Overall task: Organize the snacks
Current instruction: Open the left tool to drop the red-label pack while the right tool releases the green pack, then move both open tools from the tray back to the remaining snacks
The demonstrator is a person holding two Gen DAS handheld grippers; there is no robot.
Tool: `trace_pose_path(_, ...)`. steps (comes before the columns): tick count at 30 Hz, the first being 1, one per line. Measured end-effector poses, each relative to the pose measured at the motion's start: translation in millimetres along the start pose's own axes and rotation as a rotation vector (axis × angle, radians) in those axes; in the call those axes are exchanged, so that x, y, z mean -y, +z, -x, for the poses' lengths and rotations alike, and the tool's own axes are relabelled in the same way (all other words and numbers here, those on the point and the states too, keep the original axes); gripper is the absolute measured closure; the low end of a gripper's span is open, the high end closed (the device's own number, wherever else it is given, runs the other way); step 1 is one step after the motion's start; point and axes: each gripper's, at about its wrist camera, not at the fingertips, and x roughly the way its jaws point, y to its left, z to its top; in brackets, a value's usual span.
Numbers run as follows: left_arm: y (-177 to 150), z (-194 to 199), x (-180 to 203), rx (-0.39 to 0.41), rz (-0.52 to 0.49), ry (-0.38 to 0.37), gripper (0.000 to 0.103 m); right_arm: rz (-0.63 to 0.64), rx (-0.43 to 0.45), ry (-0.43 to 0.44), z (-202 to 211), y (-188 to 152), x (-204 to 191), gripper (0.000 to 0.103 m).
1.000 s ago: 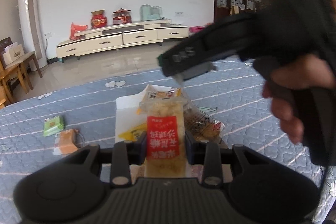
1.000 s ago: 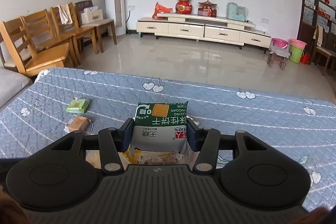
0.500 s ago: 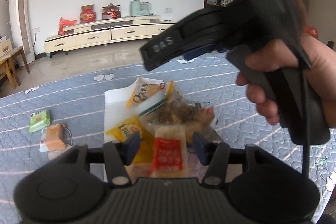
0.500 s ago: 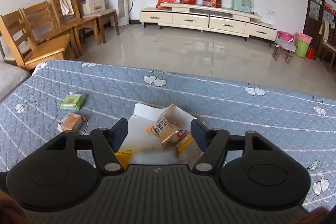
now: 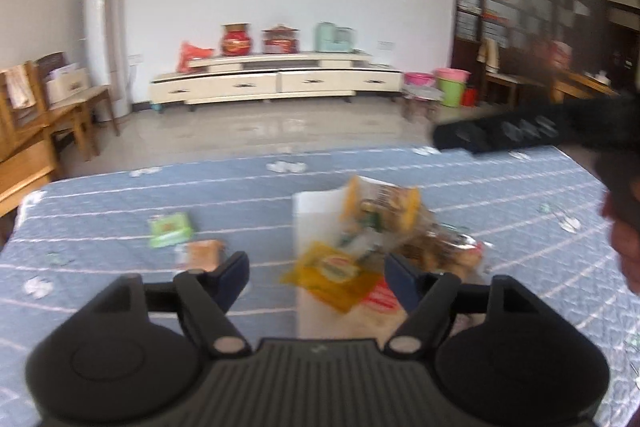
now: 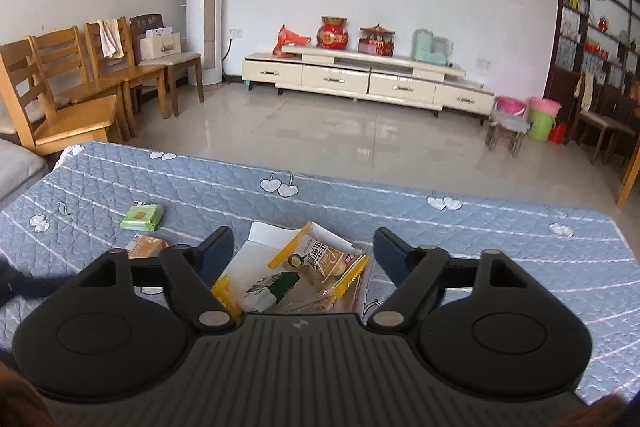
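Glossy plastic snack wrappers [image 6: 320, 263] lie in a matt white paper box [image 6: 264, 231] on quilted blue cloth [image 6: 480, 227].

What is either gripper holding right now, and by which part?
Nothing. Both the left gripper and the right gripper have just opened their jaws; the snack packets lie loose in the white box.

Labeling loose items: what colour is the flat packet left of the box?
Green packet, lying on the blue quilt. Clearest in the right wrist view.

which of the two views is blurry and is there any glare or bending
Left wrist view: motion-smeared, the snack packets unreadable. Right wrist view: sharp, the packet print is legible; pale glare on the floor tiles; fisheye bows the blue quilt edge.
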Motion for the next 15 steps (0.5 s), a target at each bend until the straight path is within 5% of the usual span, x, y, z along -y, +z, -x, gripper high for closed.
trace_pose_path(15,2,29,-59,0.037,0.075,0.151,0.019,-0.030,0.018,0.049,20,-9,-41,0.000)
